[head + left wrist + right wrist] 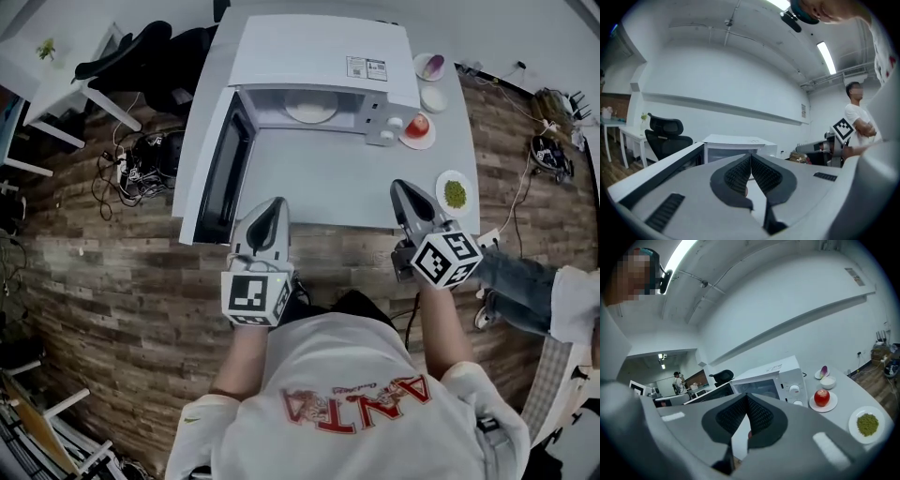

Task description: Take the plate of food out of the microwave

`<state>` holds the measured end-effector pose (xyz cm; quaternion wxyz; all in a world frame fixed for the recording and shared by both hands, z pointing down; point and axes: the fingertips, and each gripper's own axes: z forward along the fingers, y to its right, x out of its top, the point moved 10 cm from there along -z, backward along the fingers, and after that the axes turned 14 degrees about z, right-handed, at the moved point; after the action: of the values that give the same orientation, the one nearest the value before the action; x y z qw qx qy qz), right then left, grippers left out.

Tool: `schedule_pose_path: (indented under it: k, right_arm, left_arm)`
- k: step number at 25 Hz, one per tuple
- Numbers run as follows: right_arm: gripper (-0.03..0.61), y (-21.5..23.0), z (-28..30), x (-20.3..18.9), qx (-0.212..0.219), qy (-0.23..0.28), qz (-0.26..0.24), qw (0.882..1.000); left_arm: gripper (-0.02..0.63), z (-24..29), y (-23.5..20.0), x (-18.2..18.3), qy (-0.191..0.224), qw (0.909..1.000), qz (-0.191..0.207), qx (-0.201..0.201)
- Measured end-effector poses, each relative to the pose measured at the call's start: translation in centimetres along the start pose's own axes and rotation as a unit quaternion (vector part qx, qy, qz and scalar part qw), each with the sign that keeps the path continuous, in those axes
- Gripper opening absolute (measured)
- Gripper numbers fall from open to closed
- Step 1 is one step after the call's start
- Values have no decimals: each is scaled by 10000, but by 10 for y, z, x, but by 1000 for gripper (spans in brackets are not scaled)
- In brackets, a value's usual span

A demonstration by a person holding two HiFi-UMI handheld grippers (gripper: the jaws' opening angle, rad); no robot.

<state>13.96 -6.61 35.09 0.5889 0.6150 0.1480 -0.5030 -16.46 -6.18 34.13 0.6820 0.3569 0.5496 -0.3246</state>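
The white microwave (323,56) stands at the back of the grey table (319,183), its door (221,169) swung open to the left. A pale plate (310,111) lies inside the cavity; what is on it I cannot make out. My left gripper (275,210) hovers over the table's front edge, near the door, jaws shut and empty. My right gripper (400,190) is held at the front right, also shut with nothing in it. From the left gripper (751,158) the microwave (736,143) lies ahead. The right gripper (746,397) faces the microwave (773,378).
Right of the microwave are an apple on a plate (418,127), a white bowl (433,97), a small plate with a purple onion piece (429,66) and a plate of green food (455,194). A black chair (141,47) stands at the left. Cables lie on the wooden floor.
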Motion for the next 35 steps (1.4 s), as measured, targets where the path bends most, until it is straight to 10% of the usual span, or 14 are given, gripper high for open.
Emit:
schedule_pose_path:
  k: [8, 23, 35]
  right_arm:
    - [0, -12, 52, -13, -64, -101, 456, 9989]
    - [64, 64, 185, -44, 258, -836, 2147, 9728]
    - [86, 116, 258, -93, -539, -267, 4456, 8932]
  left_arm:
    - [11, 26, -27, -16, 4, 9982, -342, -485]
    - [11, 64, -17, -30, -526, 9967, -617, -19]
    - [11, 88, -37, -46, -745, 9957, -544, 60]
